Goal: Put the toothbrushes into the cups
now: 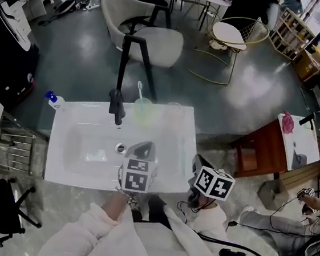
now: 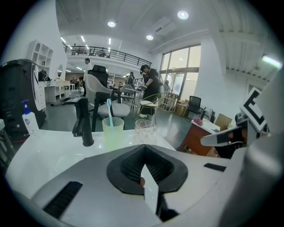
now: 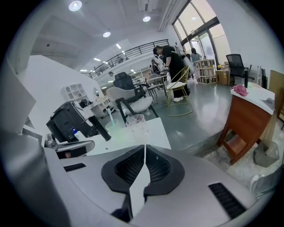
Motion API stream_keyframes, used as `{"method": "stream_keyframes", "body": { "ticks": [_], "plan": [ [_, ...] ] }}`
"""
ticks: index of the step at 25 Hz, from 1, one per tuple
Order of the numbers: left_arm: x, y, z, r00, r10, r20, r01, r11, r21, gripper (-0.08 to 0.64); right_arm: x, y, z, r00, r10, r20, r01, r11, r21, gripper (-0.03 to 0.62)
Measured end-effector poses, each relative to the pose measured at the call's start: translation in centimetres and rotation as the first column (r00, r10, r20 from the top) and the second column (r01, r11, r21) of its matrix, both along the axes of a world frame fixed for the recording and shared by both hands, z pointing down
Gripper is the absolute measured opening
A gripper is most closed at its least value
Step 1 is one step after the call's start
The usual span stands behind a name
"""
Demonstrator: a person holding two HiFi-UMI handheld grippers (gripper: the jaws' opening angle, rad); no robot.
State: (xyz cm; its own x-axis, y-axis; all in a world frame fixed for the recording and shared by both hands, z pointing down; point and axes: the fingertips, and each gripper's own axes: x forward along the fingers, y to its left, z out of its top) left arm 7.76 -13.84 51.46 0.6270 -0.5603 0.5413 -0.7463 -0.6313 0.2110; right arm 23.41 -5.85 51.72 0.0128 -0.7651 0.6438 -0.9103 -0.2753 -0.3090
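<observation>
Holding both grippers shut and empty at the near bench edge.
The left gripper (image 2: 143, 165) and right gripper (image 3: 144, 146) each have jaws pressed together, probably idle between picks. One toothbrush (image 2: 109, 113) stands in the green cup (image 2: 113, 131) by the faucet (image 2: 83, 122). The clear cup (image 2: 144, 131) just beside it looks empty. Only the head view shows the right gripper off the bench (image 1: 180, 155), and no view shows a second brush.

Toothbrush (image 1: 140, 89) in green cup (image 1: 142, 110), clear cup (image 1: 174, 112) beside
</observation>
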Motion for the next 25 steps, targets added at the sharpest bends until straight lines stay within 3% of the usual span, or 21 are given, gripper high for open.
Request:
{"method": "stream_keyframes", "body": {
  "ticks": [13,17,25],
  "plan": [
    [0.3,1.0,6.6,0.993,0.046,0.106,-0.032,0.991,-0.129,0.000,-1.3,-0.8,7.2,0.991,-0.111,0.070,0.122,0.974,-0.191,0.032],
    [0.0,1.0,8.0,0.990,0.050,0.128,-0.030,0.987,-0.158,0.000,-0.8,-1.3,8.7,0.991,-0.116,0.064,0.128,0.965,-0.229,0.083],
    [-0.8,-0.2,9.6,0.990,0.024,0.141,0.002,0.983,-0.183,0.000,-0.5,-2.7,11.1,0.981,-0.194,0.002,0.183,0.921,-0.343,0.084]
  ]
}}
